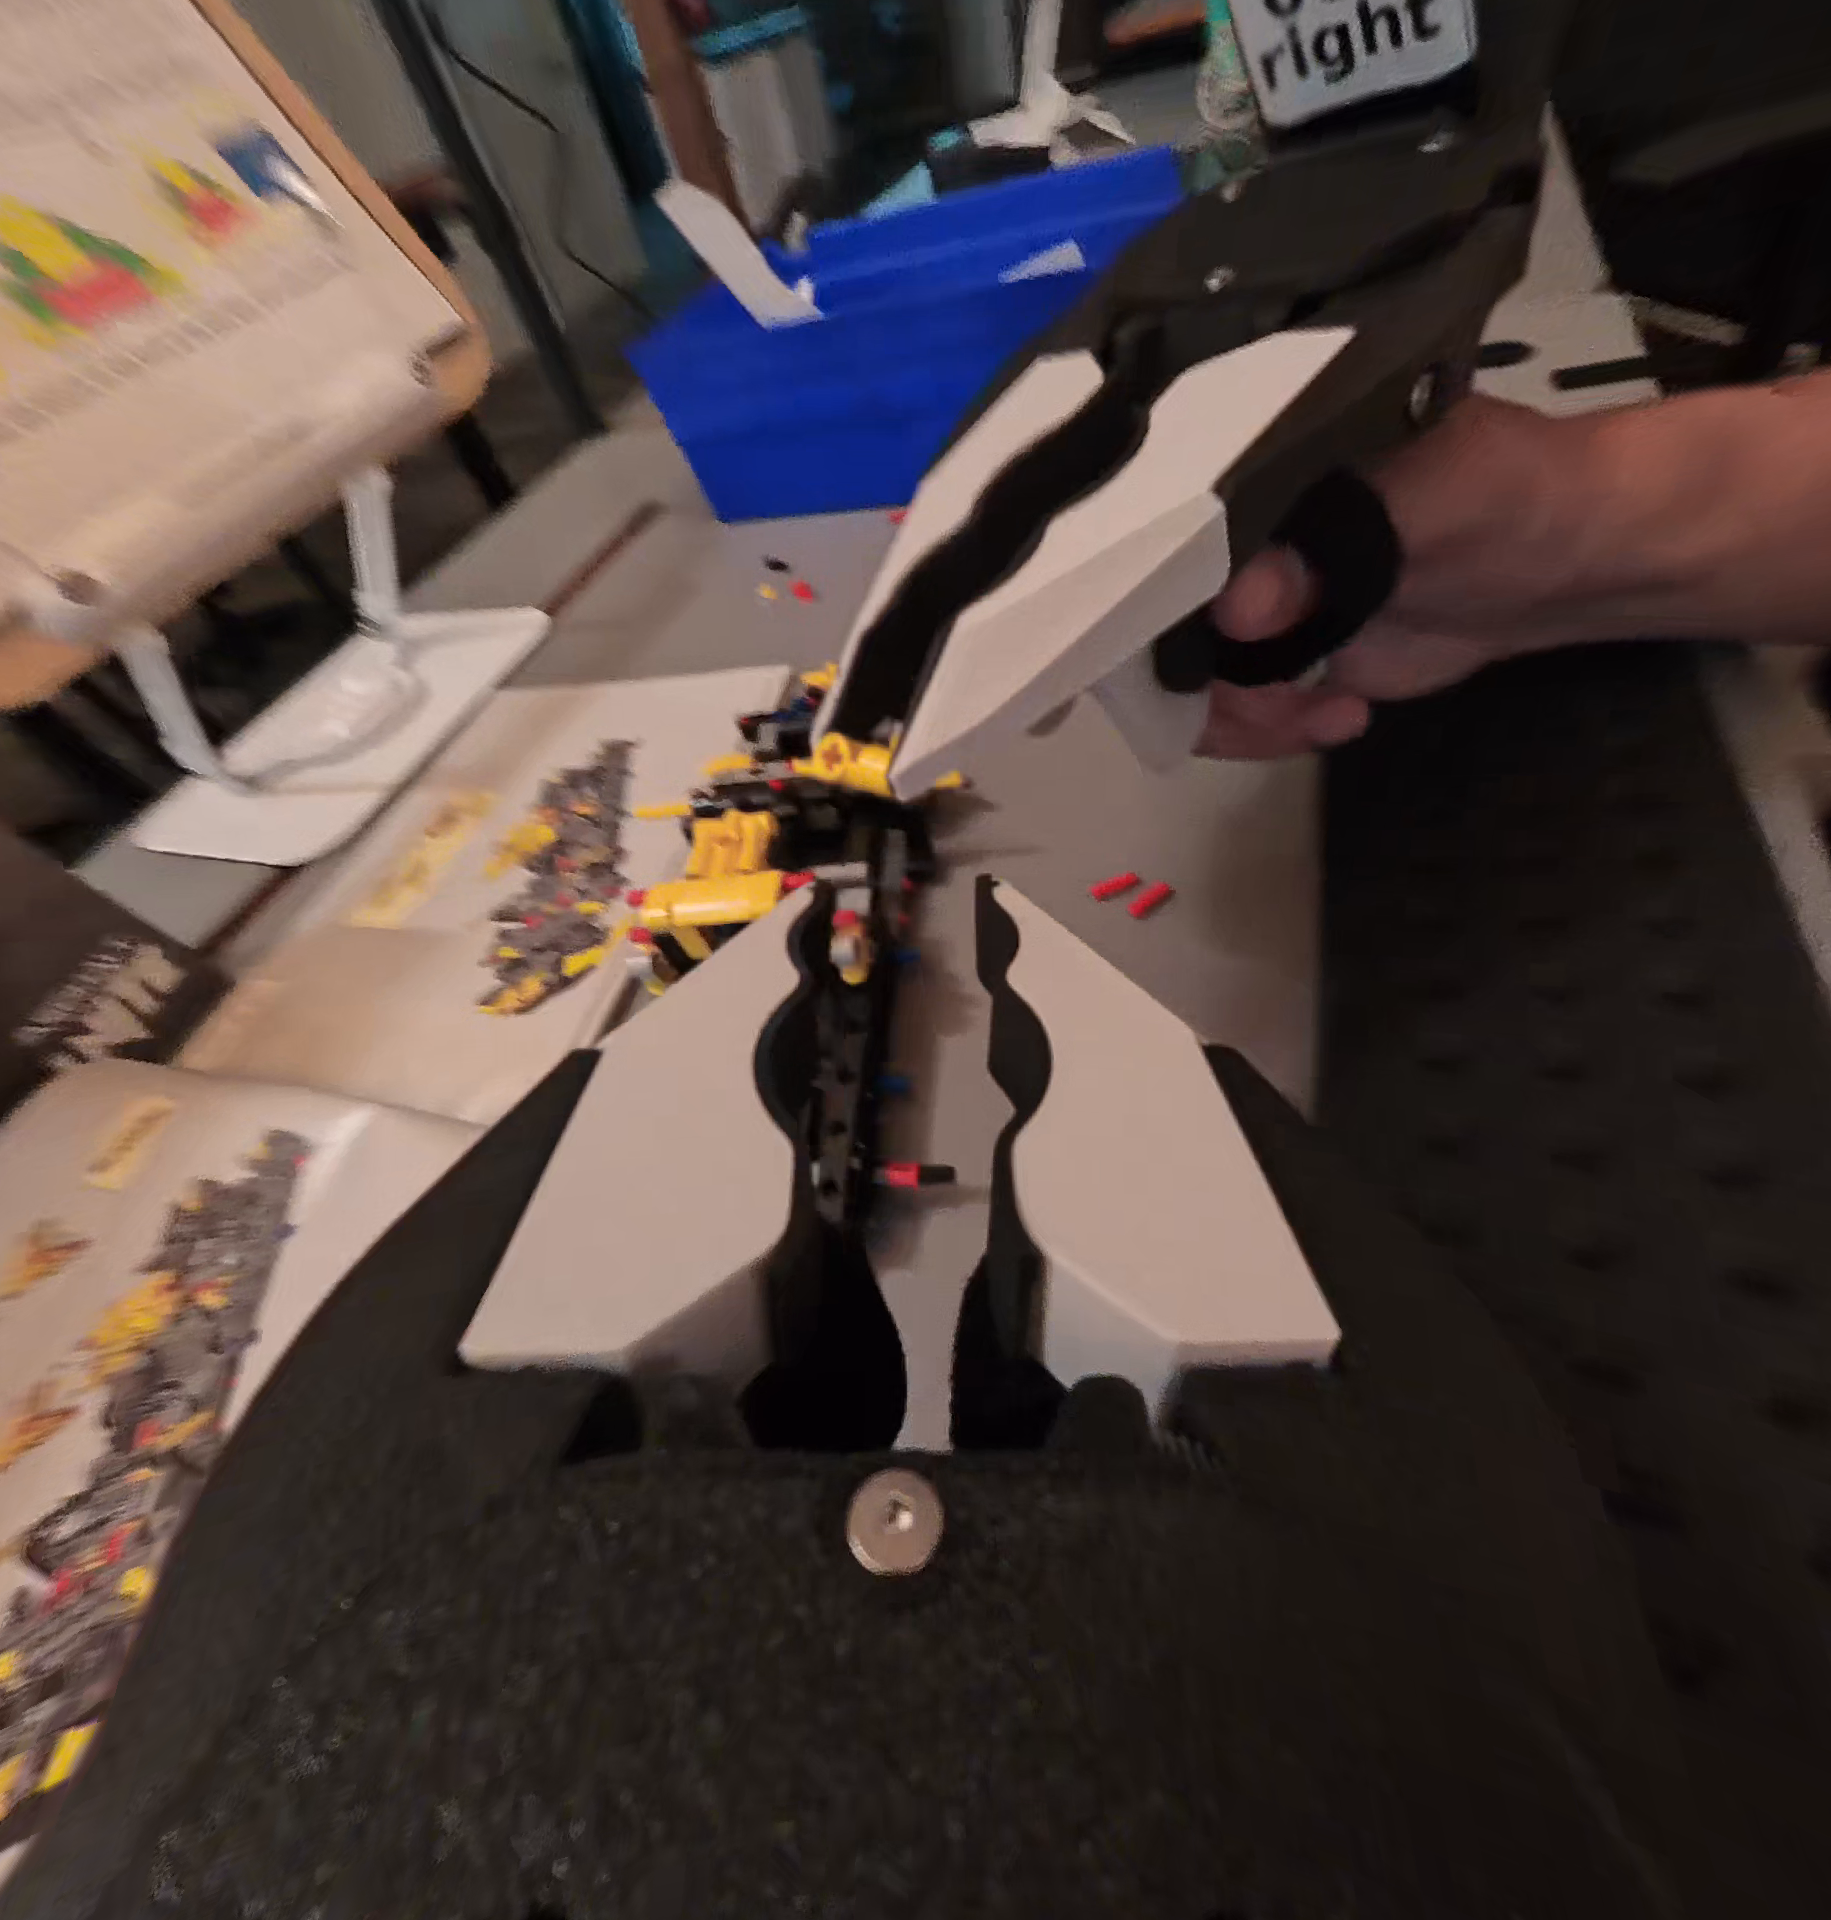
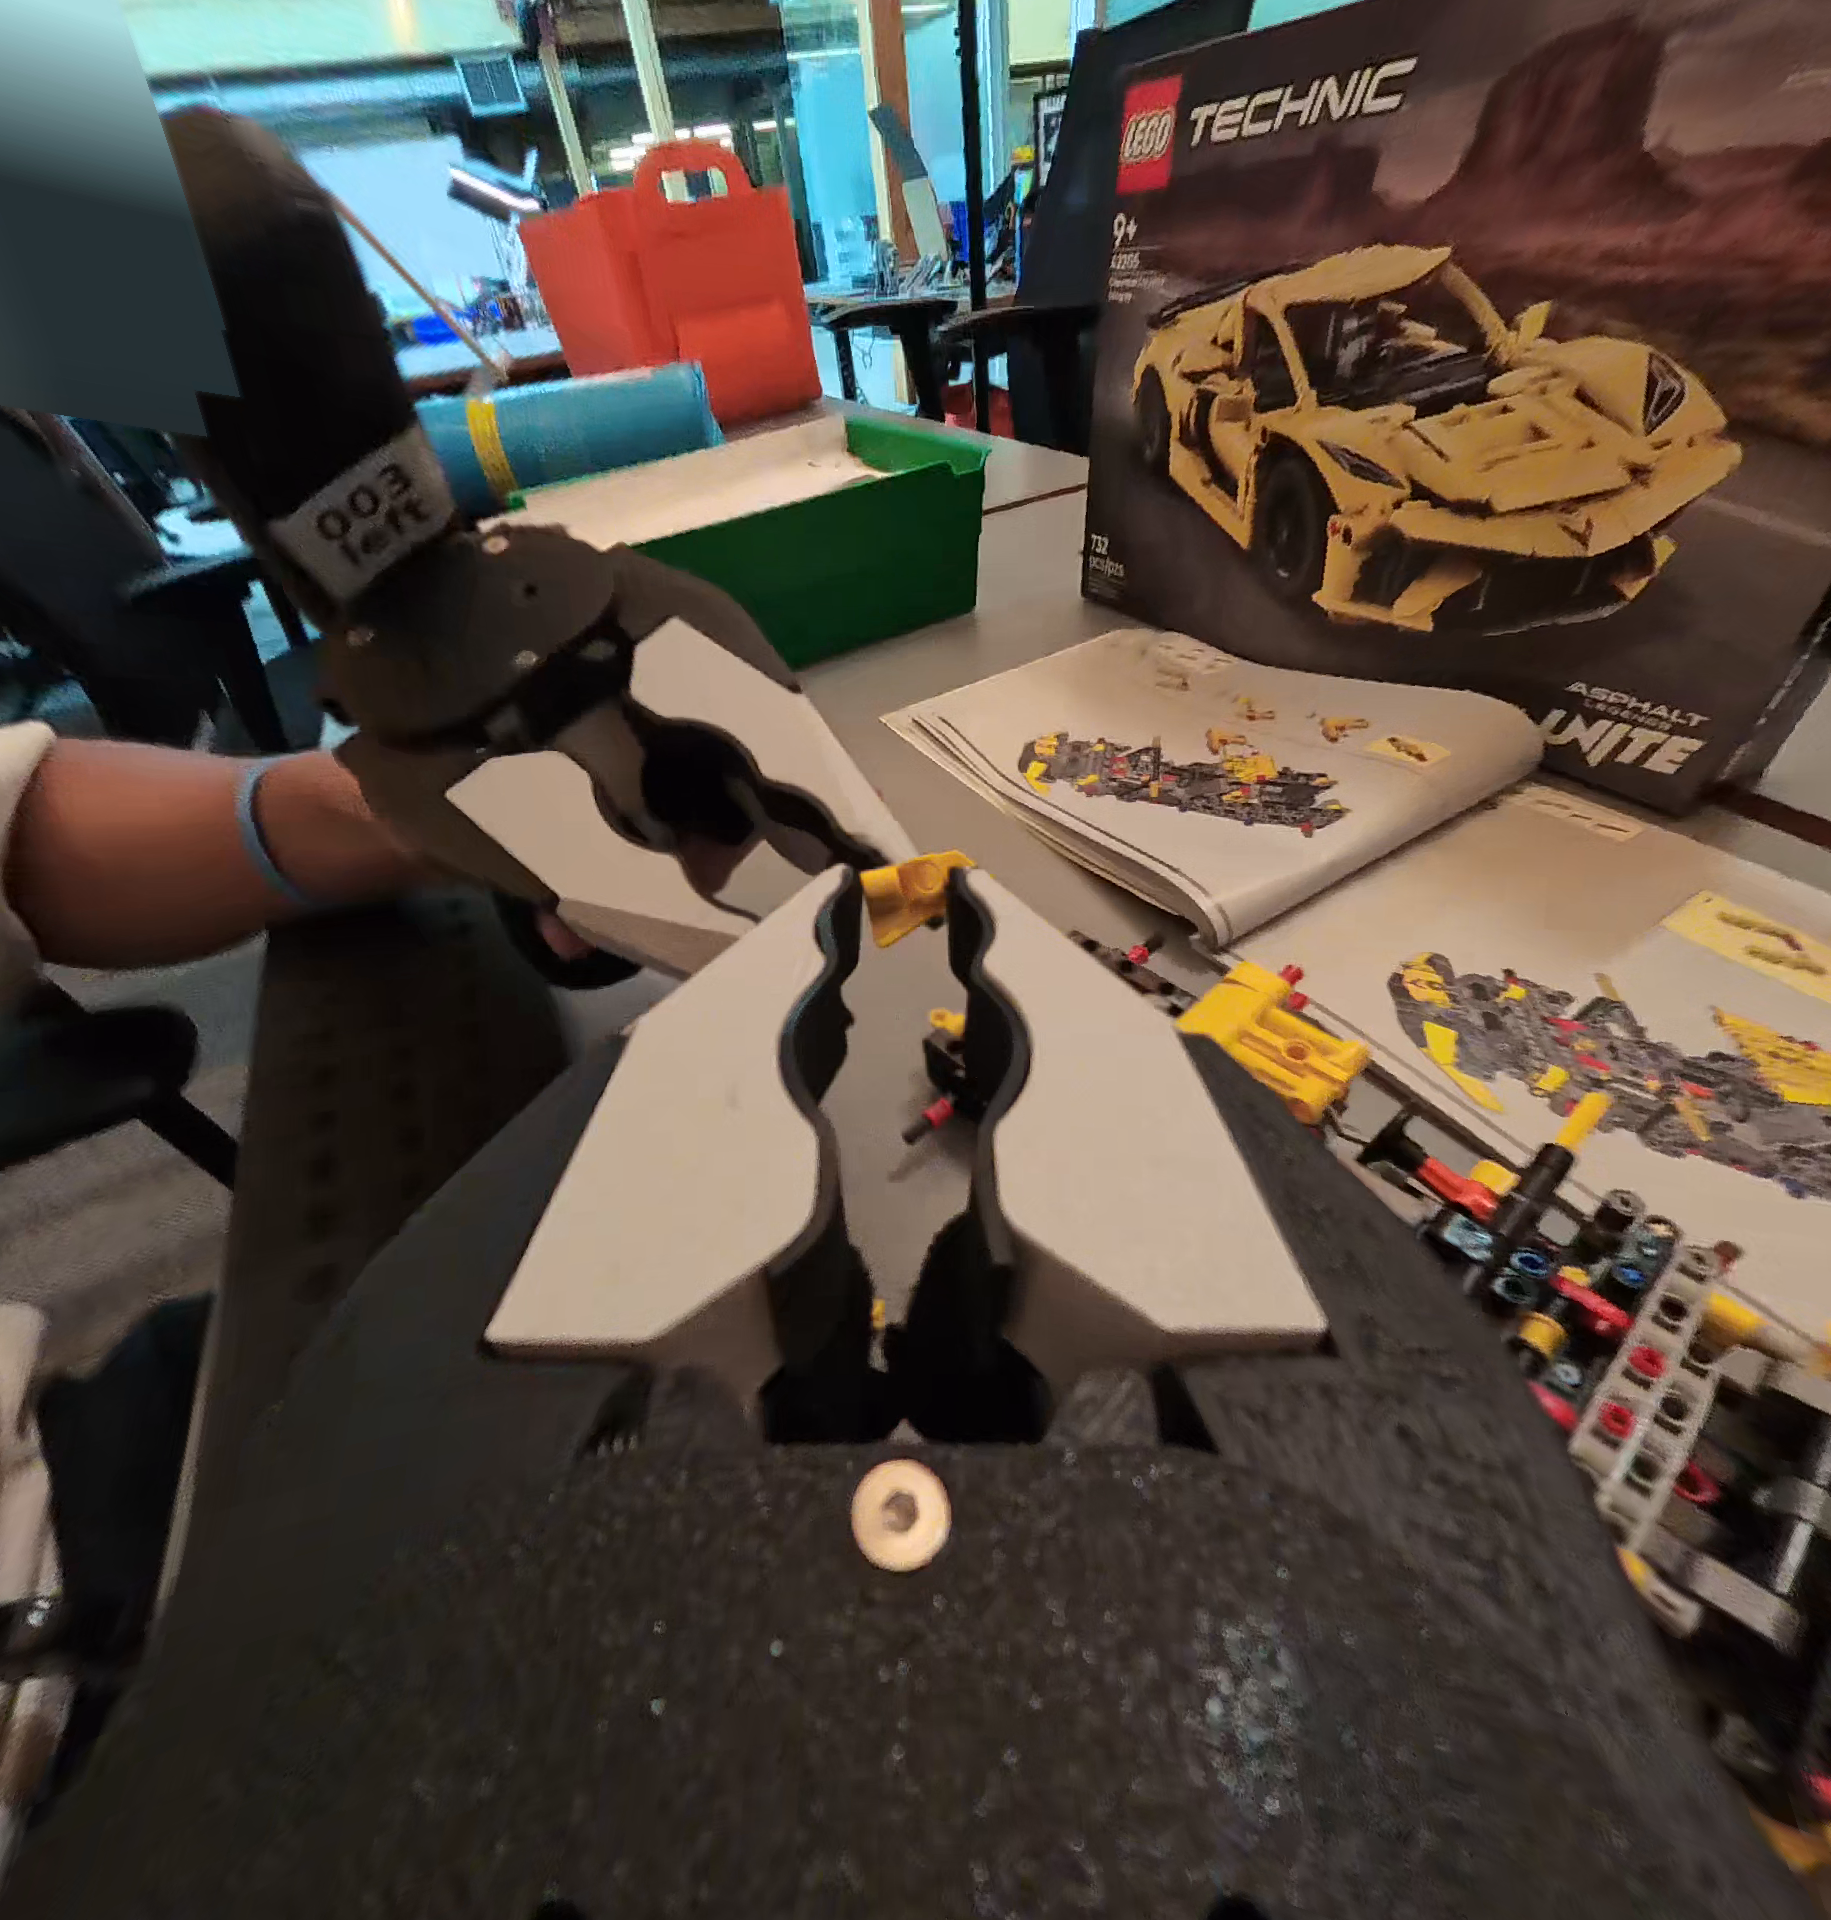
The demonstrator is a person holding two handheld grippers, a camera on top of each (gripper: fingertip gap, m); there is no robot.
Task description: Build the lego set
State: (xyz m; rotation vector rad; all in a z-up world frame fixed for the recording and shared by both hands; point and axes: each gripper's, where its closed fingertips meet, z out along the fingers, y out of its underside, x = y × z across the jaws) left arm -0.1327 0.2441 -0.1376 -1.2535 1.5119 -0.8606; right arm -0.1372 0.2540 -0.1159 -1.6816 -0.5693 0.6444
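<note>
The right tongs (image 2: 906, 883) were clenched on a small yellow piece (image 2: 906, 891), pinched at the very tips and held above the desk (image 2: 1046, 582). The left tongs (image 1: 895, 899) stood released, their fingers spread to either side of the long black frame of the half-built car (image 1: 849, 1039), which ran lengthwise between them without clear contact on the right finger. In the left wrist view the right tongs (image 1: 875, 748) came down from above onto the yellow front end of that car, so both pairs met over the same spot.

In the right wrist view the car (image 2: 1638, 1340) lay just right of the tongs, on an open instruction booklet (image 2: 1254, 769). Two loose red pins (image 1: 1129, 894) lay on bare desk to the right of the car. Behind the booklet stood the set's box (image 2: 1462, 364), closing off the far right side; a green bin (image 2: 838, 551) sat farther back, and a blue bin (image 1: 869, 343) beyond the car.
</note>
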